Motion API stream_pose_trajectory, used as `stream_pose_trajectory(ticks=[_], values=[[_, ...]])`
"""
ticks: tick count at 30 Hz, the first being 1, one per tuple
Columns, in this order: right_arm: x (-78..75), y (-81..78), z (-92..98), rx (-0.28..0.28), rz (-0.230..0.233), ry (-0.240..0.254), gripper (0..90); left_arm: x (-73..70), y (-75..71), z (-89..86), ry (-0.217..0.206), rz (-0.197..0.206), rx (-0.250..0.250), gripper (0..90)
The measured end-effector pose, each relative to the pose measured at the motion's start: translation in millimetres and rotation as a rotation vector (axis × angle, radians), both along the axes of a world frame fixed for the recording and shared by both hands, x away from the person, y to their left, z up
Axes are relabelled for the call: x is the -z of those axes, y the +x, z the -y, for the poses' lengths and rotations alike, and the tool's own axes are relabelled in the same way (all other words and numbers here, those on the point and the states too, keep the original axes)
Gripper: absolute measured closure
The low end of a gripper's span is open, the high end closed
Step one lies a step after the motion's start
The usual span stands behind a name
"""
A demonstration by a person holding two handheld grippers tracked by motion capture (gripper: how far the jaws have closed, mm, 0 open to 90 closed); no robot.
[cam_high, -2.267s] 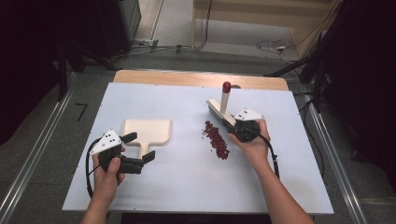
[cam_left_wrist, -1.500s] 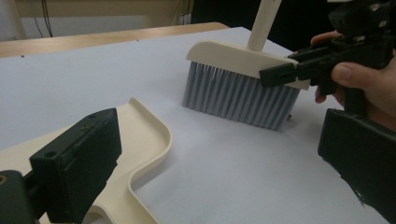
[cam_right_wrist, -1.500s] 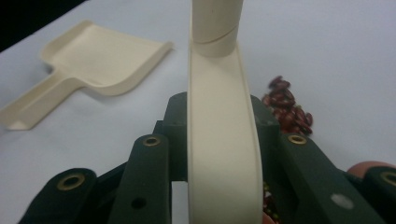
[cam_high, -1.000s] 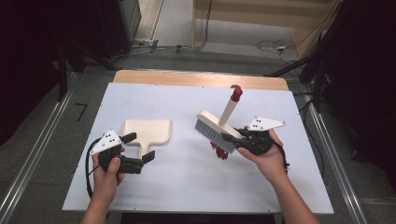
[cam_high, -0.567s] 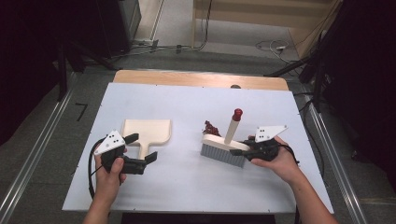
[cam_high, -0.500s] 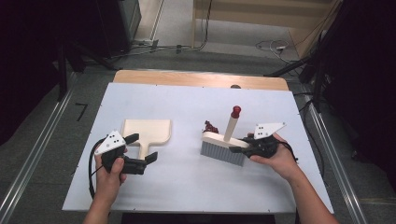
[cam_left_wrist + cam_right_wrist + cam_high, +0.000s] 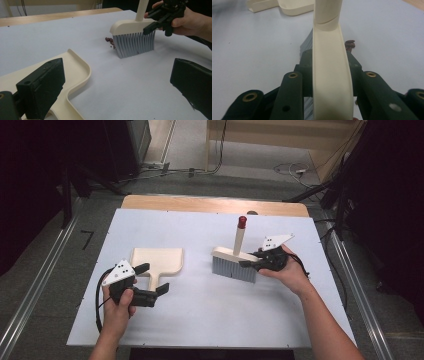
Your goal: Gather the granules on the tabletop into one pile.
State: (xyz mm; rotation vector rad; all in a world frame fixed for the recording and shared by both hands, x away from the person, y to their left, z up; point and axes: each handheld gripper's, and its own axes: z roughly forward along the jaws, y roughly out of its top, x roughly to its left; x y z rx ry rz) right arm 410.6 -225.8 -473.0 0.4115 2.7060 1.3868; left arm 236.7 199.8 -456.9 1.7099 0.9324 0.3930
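Brush likely light, rigid plastic head, soft springy bristles; best gripped across the cream head block or at the handle base, not on the bristles. Cream body, grey bristles, upright handle with red tip. Standing bristles-down on white table, right of centre, touching the small pile of dark red bits on the far side. Right gripper clenched on brush head end, jaws pressing both sides of the block in the right gripper view. Dustpan cream, flat, stiff, probably light and slidey on the smooth surface; lying left of brush, well apart, handle pointing at person. Left gripper released, jaws spread either side of dustpan handle, not pinching yet.
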Motion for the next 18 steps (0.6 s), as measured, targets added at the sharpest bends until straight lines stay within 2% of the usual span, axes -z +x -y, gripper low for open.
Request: stream_pose_trajectory(ticks=[8,18], values=[[-2.1,11.9,-4.4,0.021,-0.008,-0.002,65.6,0.4,0.2,0.4,0.0,-0.002,-0.002,0.1],[-2.4,18.3,-4.2,0.059,-0.012,0.011,65.6,0.8,0.6,-0.4,0.003,-0.004,-0.004,0.3]])
